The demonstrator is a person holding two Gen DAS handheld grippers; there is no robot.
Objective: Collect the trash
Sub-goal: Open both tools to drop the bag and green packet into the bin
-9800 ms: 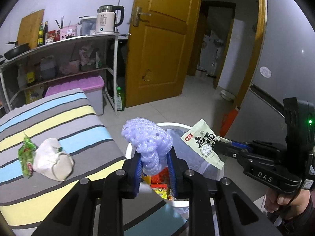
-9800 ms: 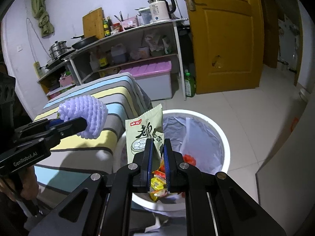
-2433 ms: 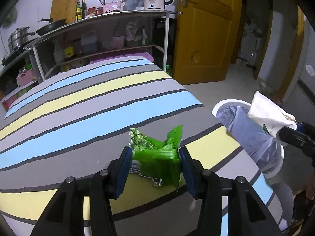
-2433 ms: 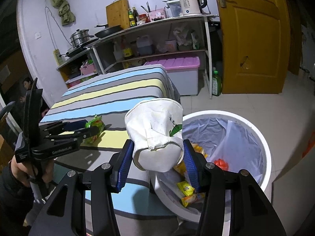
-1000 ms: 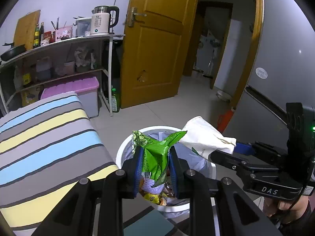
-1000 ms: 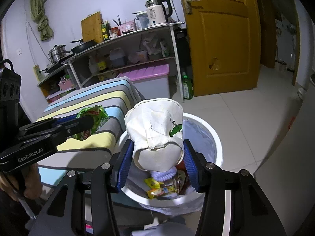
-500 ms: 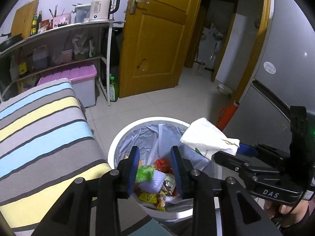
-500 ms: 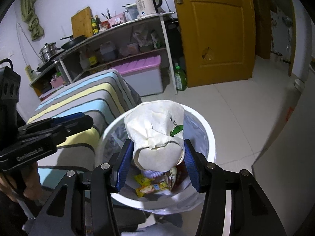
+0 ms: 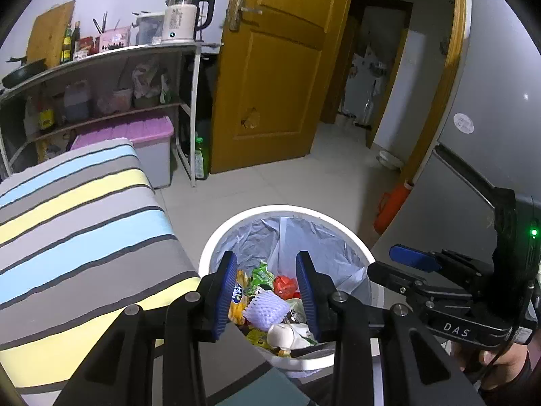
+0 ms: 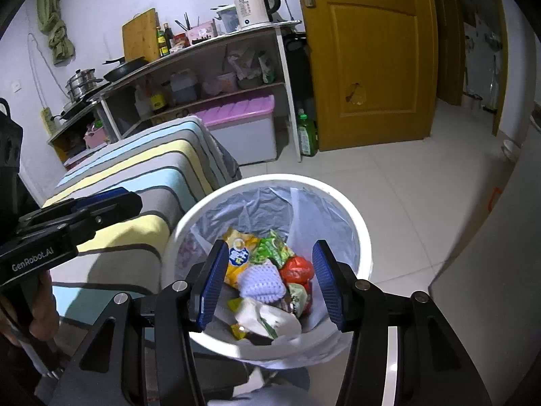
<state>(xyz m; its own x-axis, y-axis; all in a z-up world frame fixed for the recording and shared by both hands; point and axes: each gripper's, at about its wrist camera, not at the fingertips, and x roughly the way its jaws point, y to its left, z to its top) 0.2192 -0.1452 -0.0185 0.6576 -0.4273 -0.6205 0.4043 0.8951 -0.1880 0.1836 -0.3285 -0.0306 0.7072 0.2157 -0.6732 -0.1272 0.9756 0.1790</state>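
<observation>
White bin [image 10: 358, 233], lilac foam net [image 10: 260, 279], striped blue/yellow/grey cloth [image 9: 77, 223], yellow door [image 9: 280, 67].

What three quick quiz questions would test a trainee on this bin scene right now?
1. True or false: the right gripper holds the white crumpled bag.
2. Which lies in the bin: A) purple foam net B) kettle C) green bottle?
3. What covers the table beside the bin?

Key: 1 false, both grippers stand open and empty over the bin, the left gripper too. 2 A. 3 a striped cloth.
</observation>
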